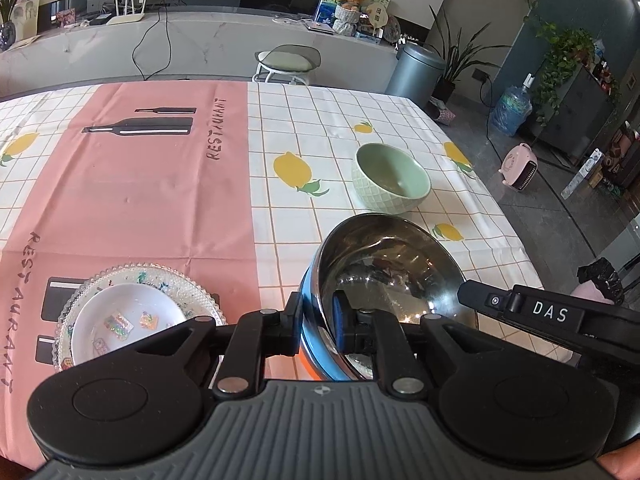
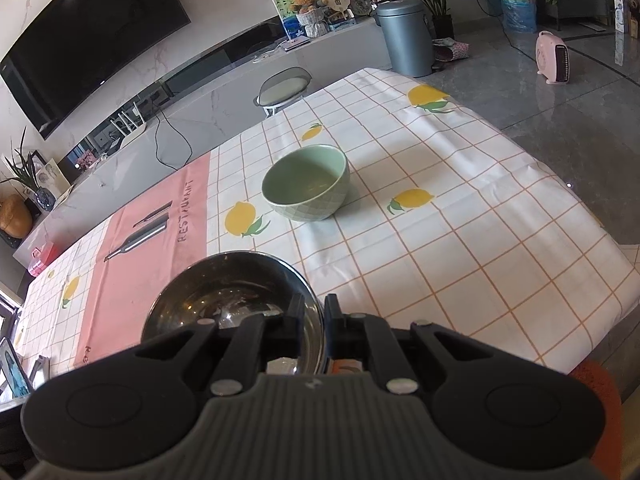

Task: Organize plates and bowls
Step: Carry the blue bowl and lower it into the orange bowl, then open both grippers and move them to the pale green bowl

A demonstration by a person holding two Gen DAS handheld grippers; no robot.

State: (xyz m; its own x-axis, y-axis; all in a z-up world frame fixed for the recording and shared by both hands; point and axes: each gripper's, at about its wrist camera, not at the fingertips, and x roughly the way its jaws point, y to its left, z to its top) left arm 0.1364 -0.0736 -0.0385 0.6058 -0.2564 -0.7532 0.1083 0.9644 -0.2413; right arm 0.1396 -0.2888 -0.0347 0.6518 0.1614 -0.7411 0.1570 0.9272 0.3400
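Both grippers are on the steel bowl [image 1: 384,276] at once! The left gripper [image 1: 320,320] has its fingers clamped over the near rim, one finger outside on the blue wall, one inside. The right gripper [image 2: 312,320] pinches the rim on the opposite side, fingers nearly together. The bowl sits low over the table [image 2: 460,248], tilted. Beyond it stands the green bowl [image 2: 306,188]; to the left, a white plate [image 1: 124,312] lies on a glass plate [image 1: 200,284].
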